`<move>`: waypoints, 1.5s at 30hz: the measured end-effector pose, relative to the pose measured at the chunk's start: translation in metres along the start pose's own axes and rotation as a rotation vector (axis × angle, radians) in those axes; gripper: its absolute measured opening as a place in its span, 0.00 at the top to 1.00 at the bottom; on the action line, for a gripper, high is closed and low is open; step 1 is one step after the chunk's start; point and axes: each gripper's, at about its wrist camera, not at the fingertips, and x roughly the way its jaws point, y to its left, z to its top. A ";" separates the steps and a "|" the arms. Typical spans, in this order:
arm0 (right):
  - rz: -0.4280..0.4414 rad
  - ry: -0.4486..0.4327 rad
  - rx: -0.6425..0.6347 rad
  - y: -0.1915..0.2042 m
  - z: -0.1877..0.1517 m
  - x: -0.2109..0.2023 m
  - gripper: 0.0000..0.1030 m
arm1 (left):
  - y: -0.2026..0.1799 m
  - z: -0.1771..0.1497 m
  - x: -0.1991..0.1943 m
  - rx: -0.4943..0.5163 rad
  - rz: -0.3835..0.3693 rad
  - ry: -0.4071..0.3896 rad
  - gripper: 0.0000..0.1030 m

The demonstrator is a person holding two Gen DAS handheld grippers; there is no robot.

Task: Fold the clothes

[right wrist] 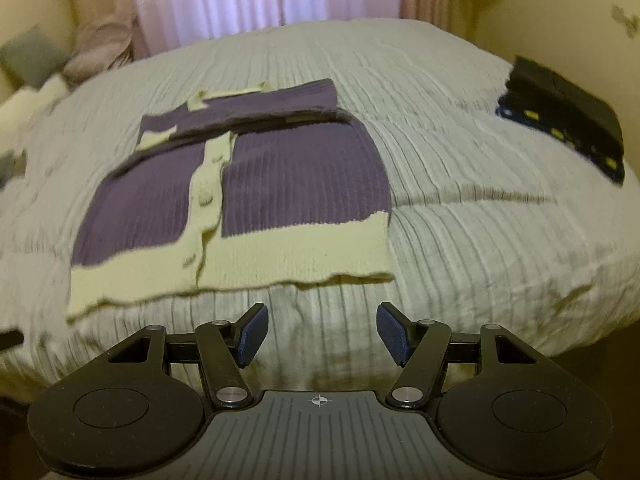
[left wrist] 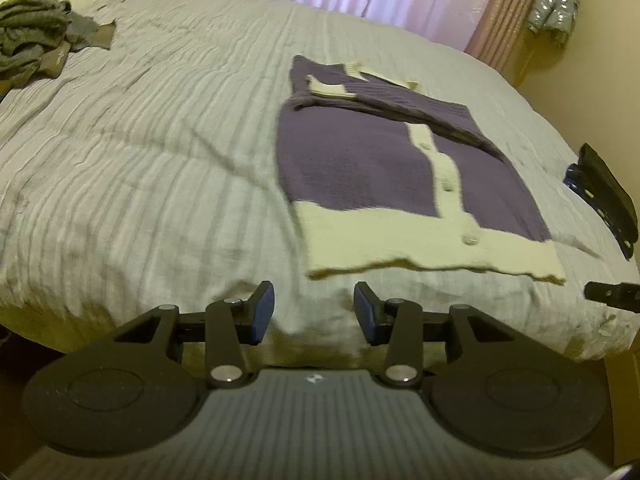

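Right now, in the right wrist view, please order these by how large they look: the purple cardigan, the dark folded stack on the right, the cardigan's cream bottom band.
1. purple cardigan, clearly the largest.
2. cream bottom band, a part of the cardigan.
3. dark folded stack, though it lies farther away, so its true size is unsure.

The left hand-held gripper (left wrist: 314, 312) is matte black, with two round disc housings flanking a grey ribbed centre plate marked by a small crosshair. Silver pivot screws fasten its angled link arms, and its fingers (left wrist: 262, 312) carry dark blue ribbed pads. The right hand-held gripper (right wrist: 320, 334) looks identical.
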 end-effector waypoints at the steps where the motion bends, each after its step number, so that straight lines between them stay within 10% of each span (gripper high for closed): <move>1: 0.002 -0.001 0.022 -0.001 0.002 0.002 0.38 | 0.008 0.003 0.001 -0.003 -0.001 0.001 0.62; 15: 0.002 -0.021 0.238 -0.042 0.016 0.026 0.38 | 0.047 0.042 0.030 -0.048 -0.114 0.014 0.62; 27: 0.174 0.062 0.343 -0.102 0.047 0.104 0.38 | 0.055 0.085 0.114 -0.220 -0.176 -0.020 0.59; 33: 0.357 0.057 0.444 -0.146 0.070 0.154 0.38 | 0.070 0.109 0.174 -0.333 -0.192 -0.019 0.57; 45: 0.705 0.150 0.543 -0.186 0.077 0.206 0.38 | 0.089 0.057 0.186 -0.430 -0.505 0.098 0.90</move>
